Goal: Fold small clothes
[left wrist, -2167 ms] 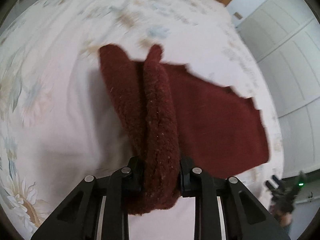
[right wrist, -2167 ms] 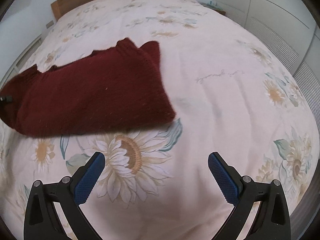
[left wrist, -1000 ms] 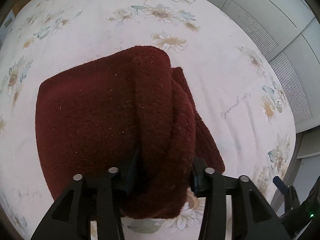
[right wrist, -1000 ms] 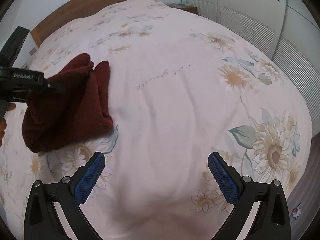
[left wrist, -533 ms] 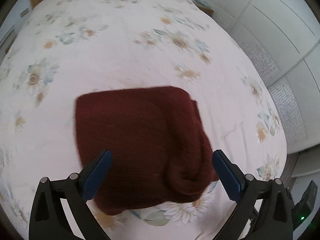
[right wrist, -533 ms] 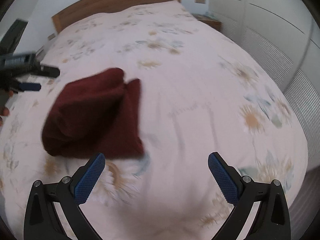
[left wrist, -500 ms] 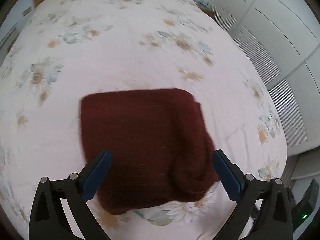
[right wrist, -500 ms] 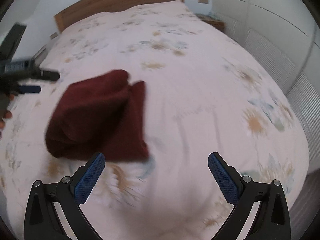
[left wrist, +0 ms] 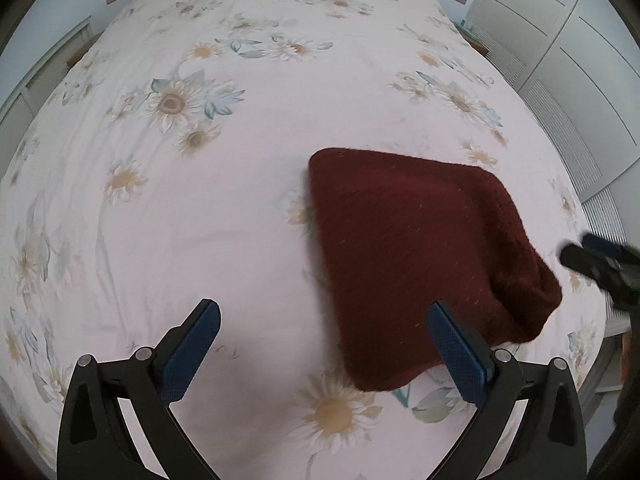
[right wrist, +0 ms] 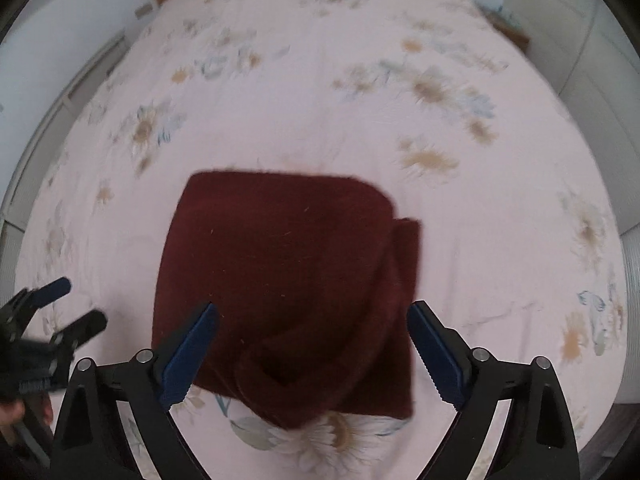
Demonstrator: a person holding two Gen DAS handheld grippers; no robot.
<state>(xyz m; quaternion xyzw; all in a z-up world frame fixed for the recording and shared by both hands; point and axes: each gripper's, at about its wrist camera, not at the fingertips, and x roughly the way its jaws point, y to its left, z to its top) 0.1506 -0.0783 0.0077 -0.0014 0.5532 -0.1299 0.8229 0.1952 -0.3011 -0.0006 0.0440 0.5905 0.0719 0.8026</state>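
bedspread [left wrist: 240, 208] open leftward; folded garment [left wrist: 420, 248] | right gripper [left wrist: 596, 260] flanking

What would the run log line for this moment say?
left gripper: open, holds nothing | right gripper: open, above sweater | sweater: dark red, folded, flat on bed | folded edge bulges on its near side

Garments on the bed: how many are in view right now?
1. A folded dark red knit garment lies on the floral bedspread, directly ahead of the open right gripper and to the right of the open left gripper. Nothing suggests another underneath.
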